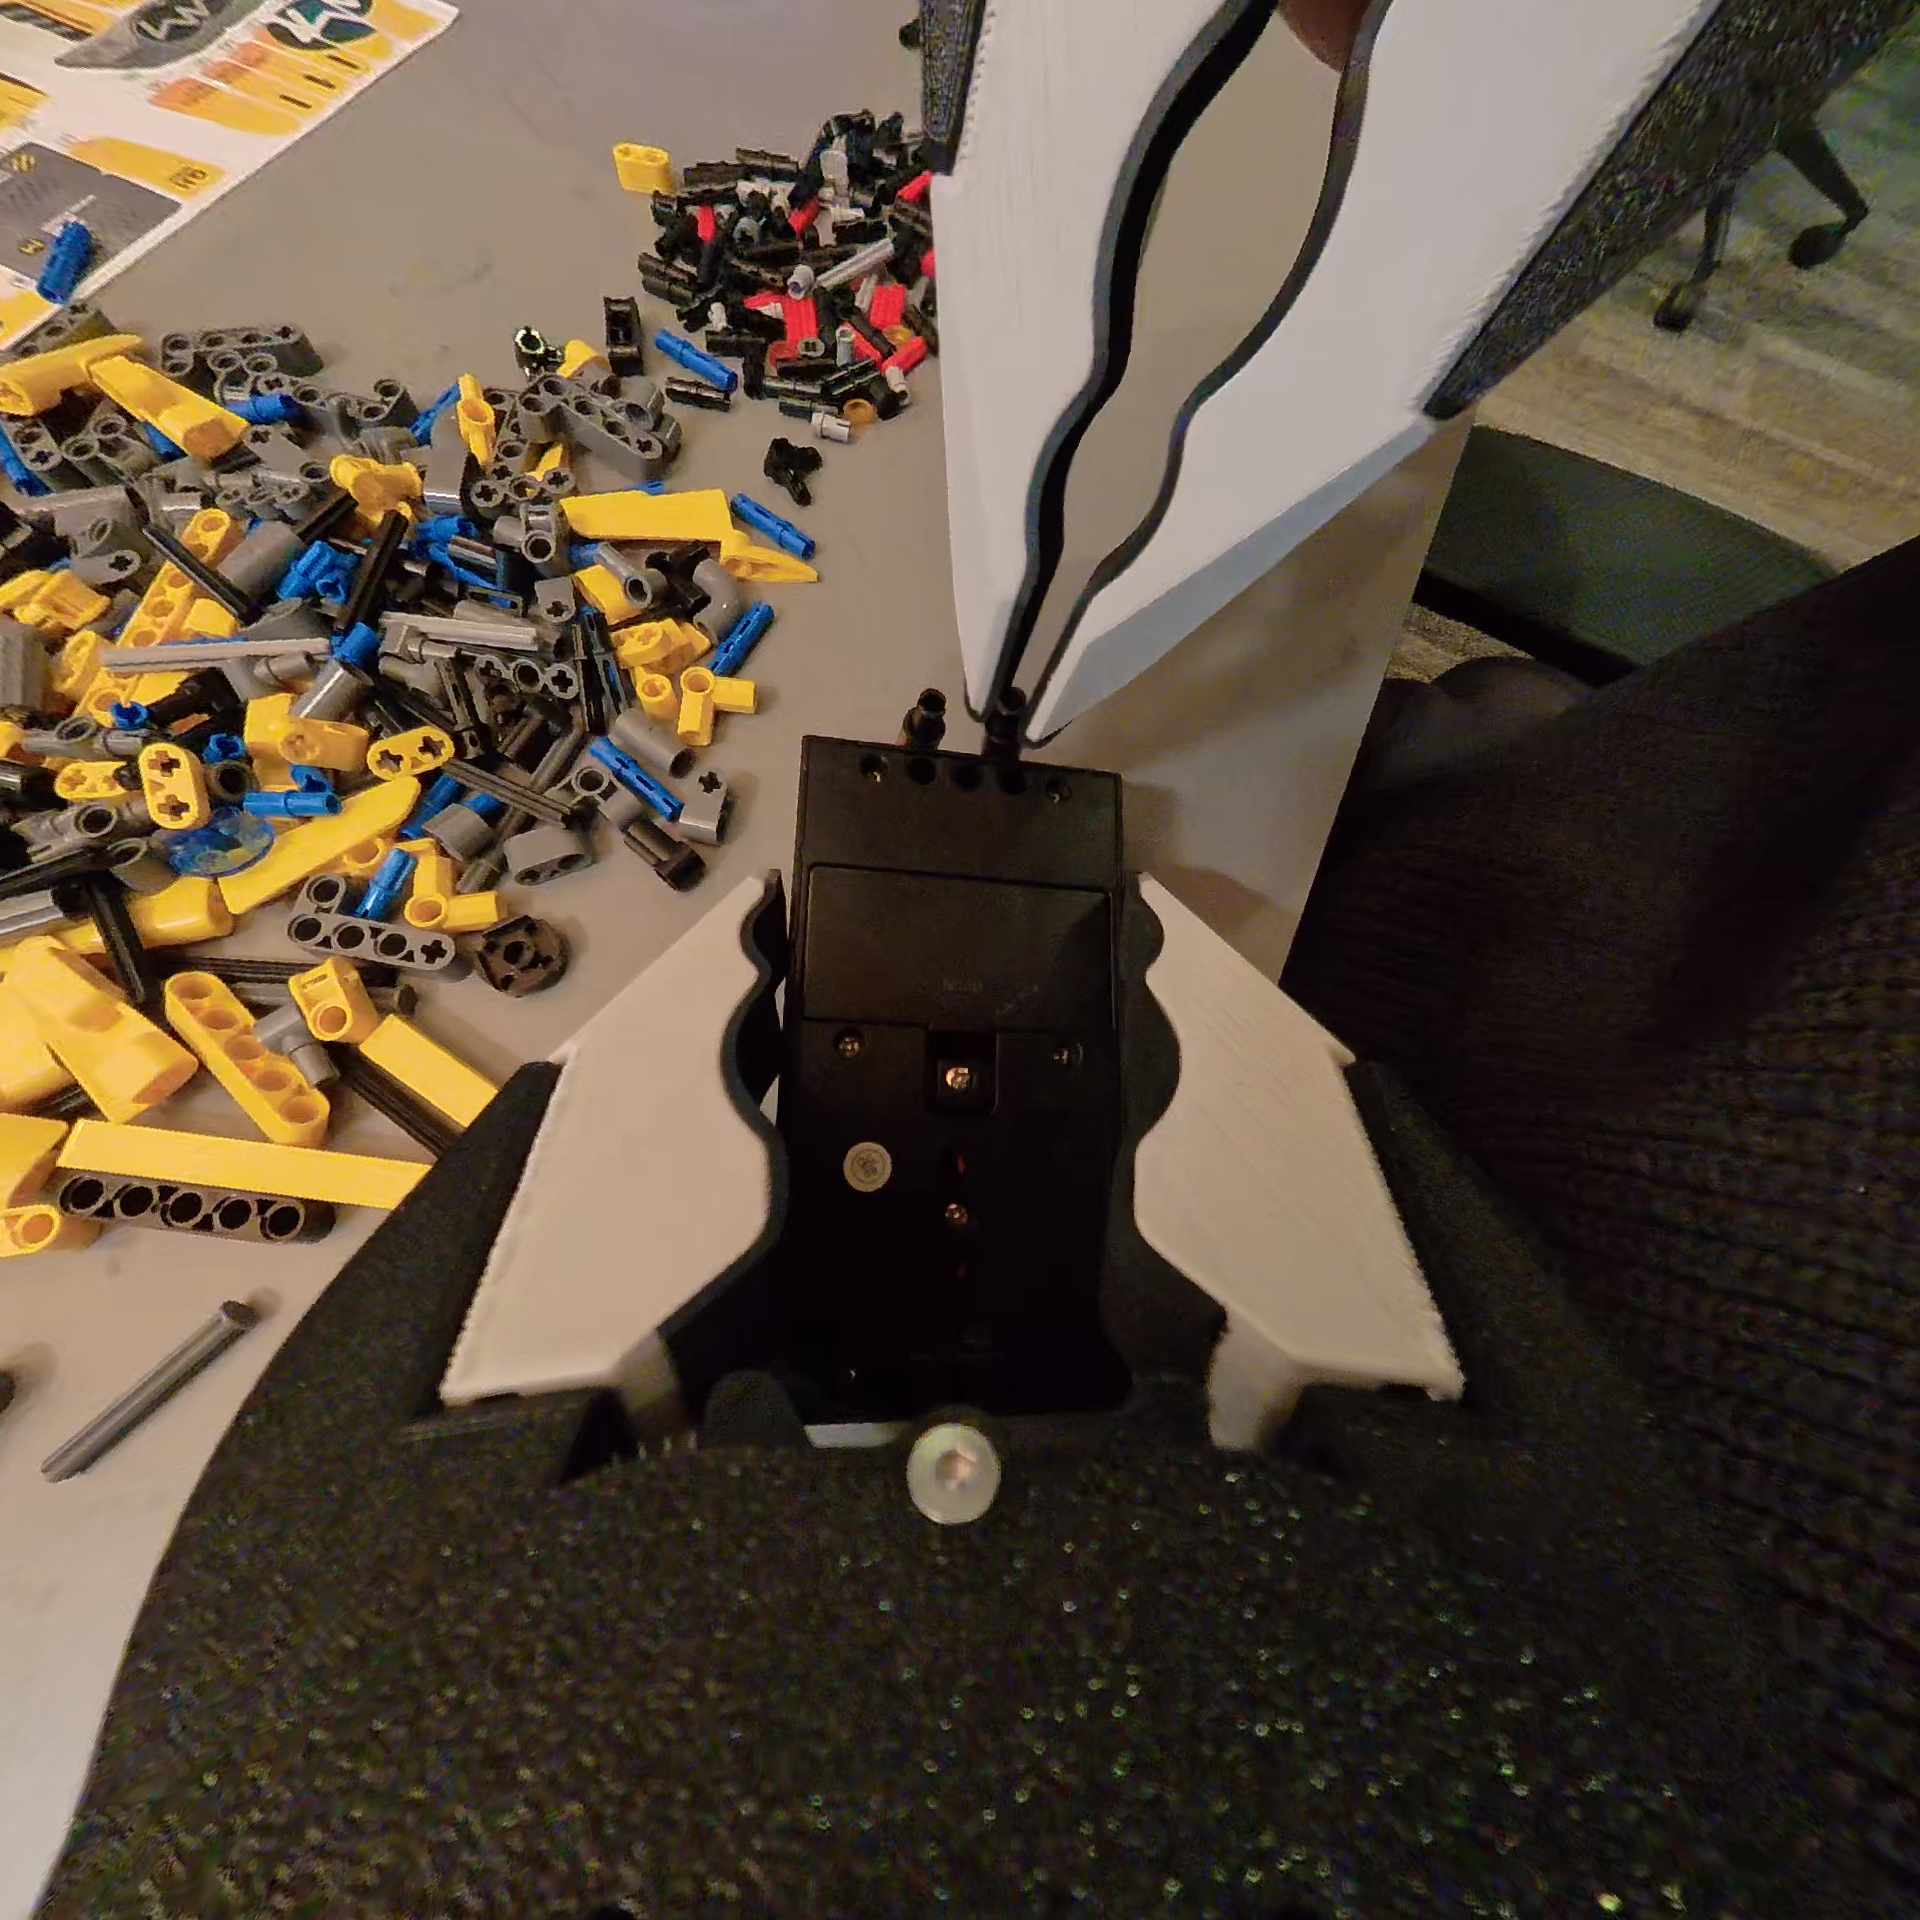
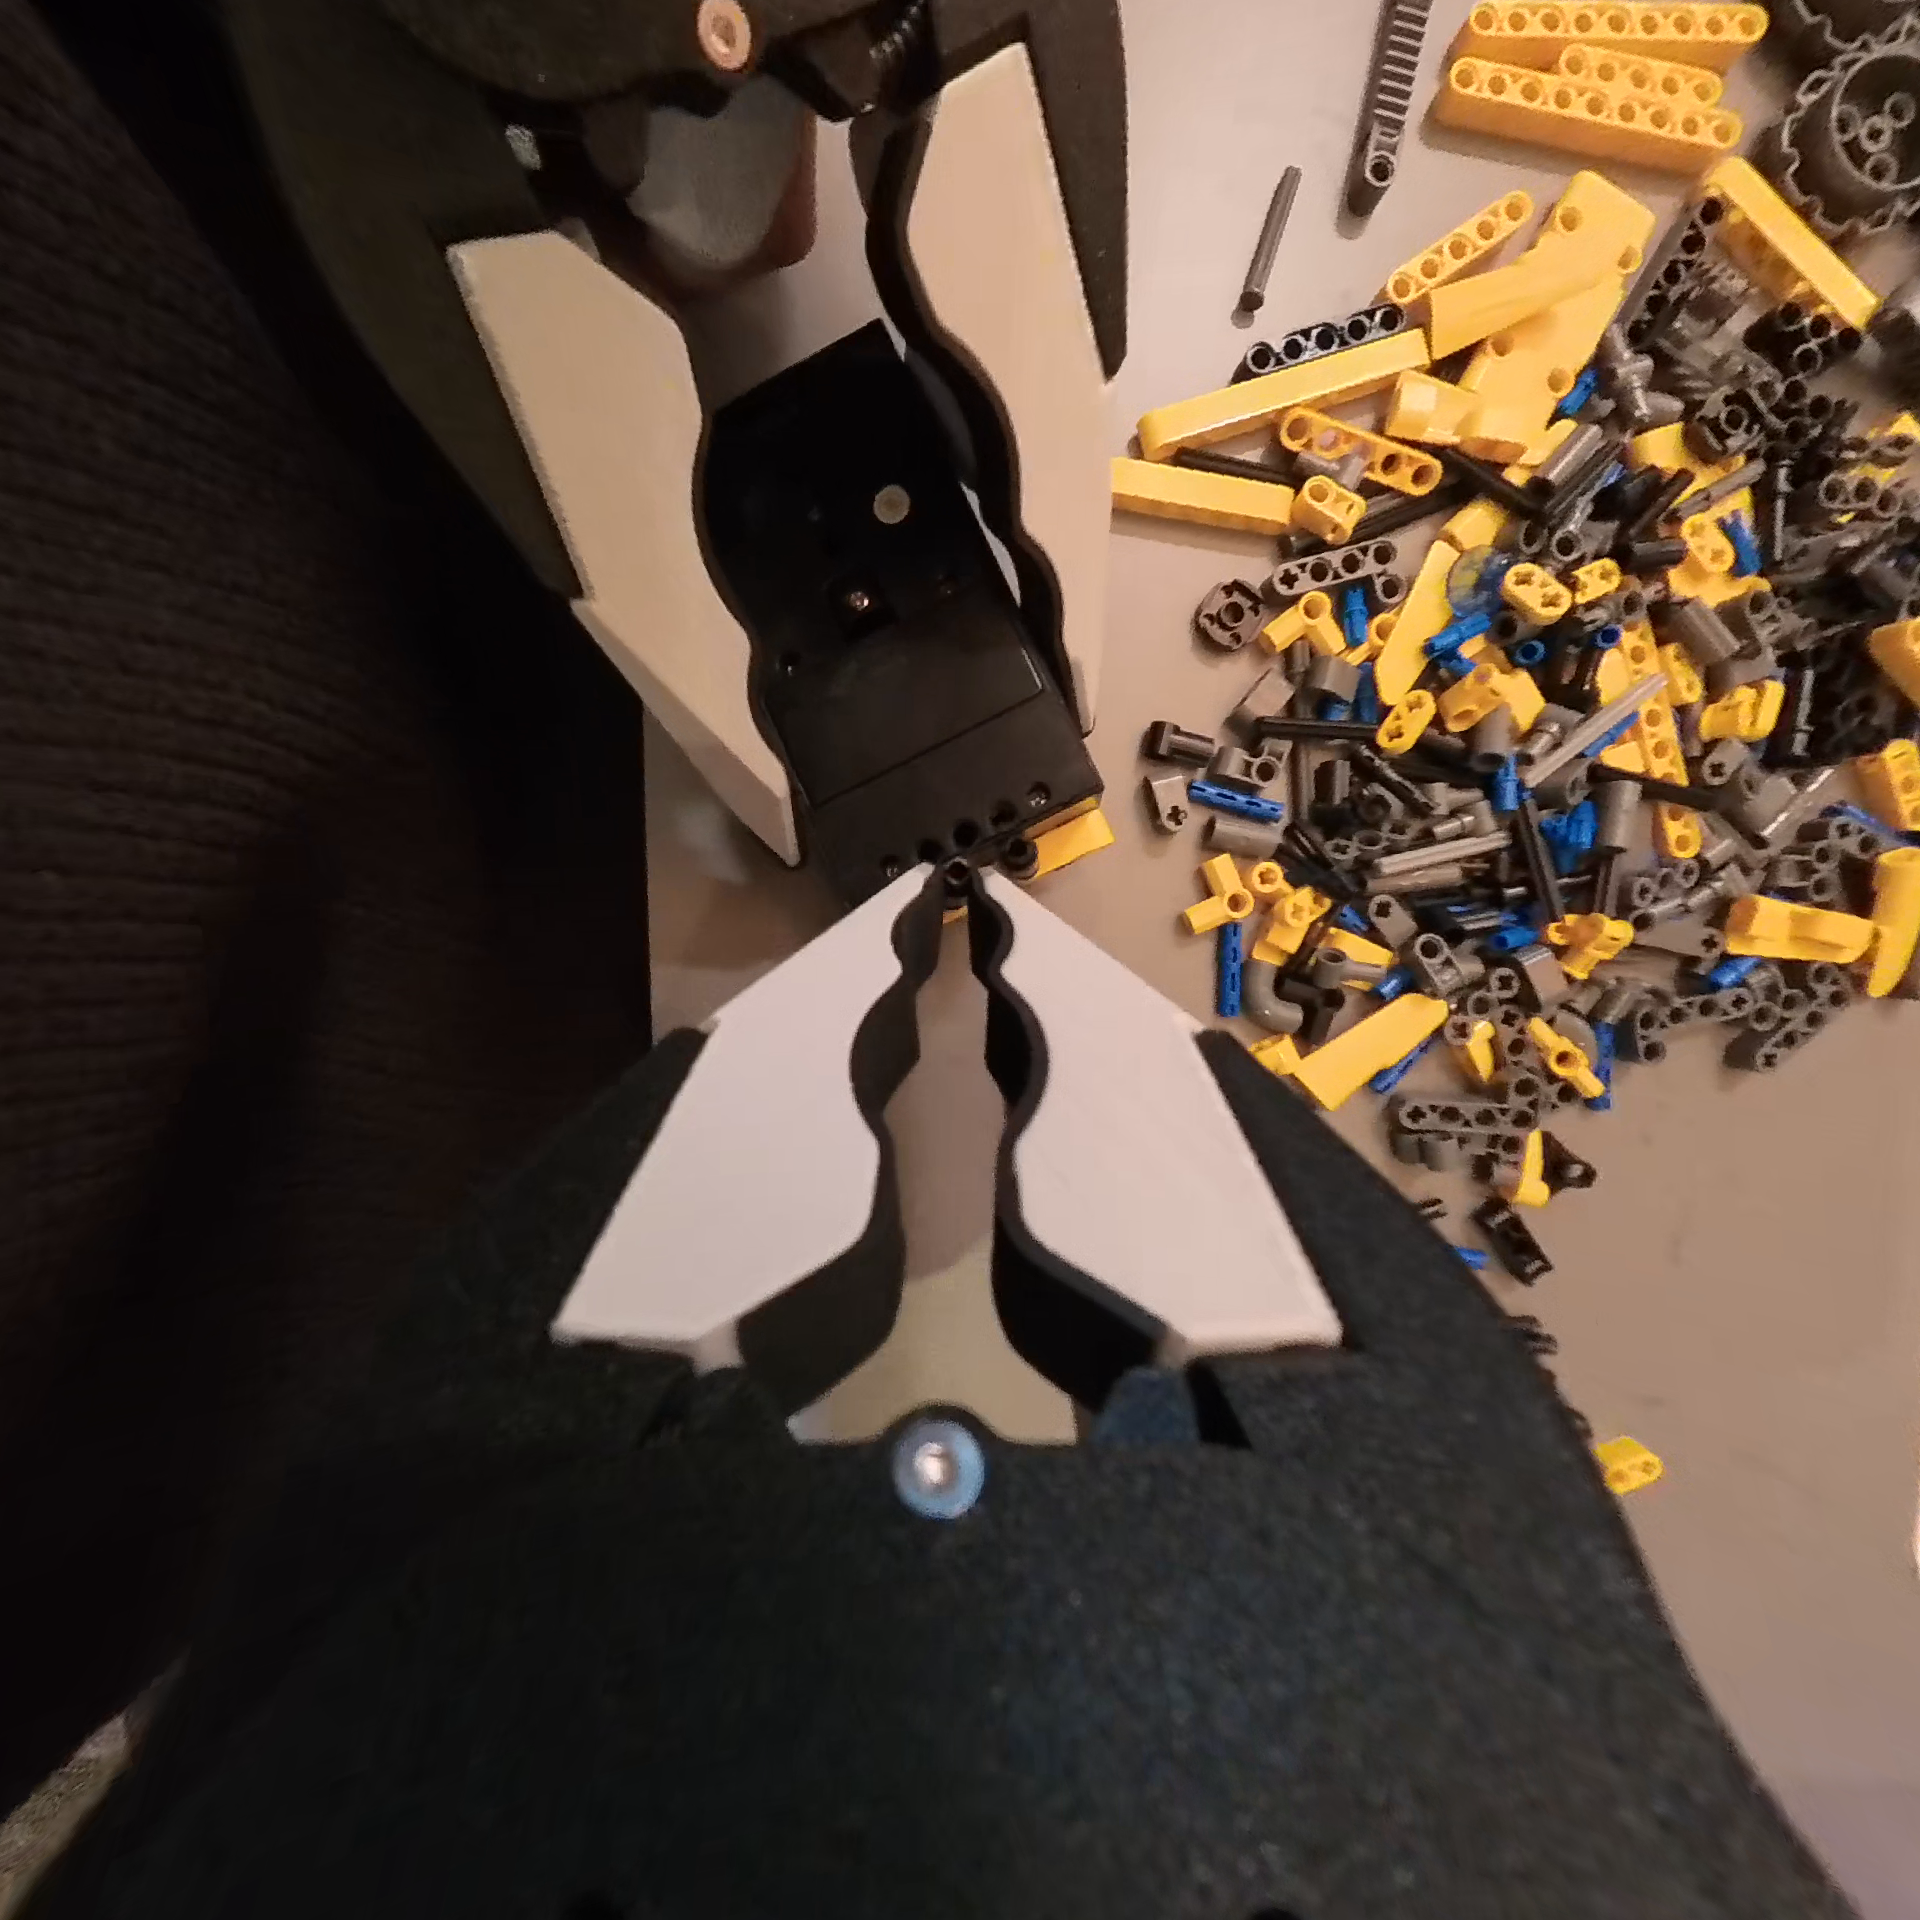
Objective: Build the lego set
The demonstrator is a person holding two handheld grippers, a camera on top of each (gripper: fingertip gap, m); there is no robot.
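My left gripper (image 1: 956, 883) is shut on a black box-shaped block (image 1: 956, 997), gripping its two sides. The block has a row of small holes (image 1: 966, 774) at its far end. A short black pin (image 1: 928, 717) stands in one hole. My right gripper (image 1: 1000, 719) comes down from the top of the left wrist view, its tips shut on a second small black pin (image 1: 1006, 732) at the hole row. The right wrist view shows the same: right gripper (image 2: 956, 878) pinching the pin (image 2: 954, 871) against the block (image 2: 904, 675), which the left gripper (image 2: 935, 779) holds. A yellow piece (image 2: 1070, 836) sticks out under the block.
A big pile of yellow, grey, blue and black building pieces (image 1: 312, 675) lies on the grey table (image 1: 883, 540), with a smaller pile of black and red pins (image 1: 800, 281) behind. A printed sheet (image 1: 156, 104) lies far left. A grey axle (image 1: 145, 1392) lies near. Dark knit fabric (image 1: 1610, 935) is at right. Less than 4 cm separates the two grippers' tips. From the left gripper's tips to the grey axle (image 1: 145, 1392) is close to 12 cm. Look for it in the right wrist view (image 2: 1273, 231) too.
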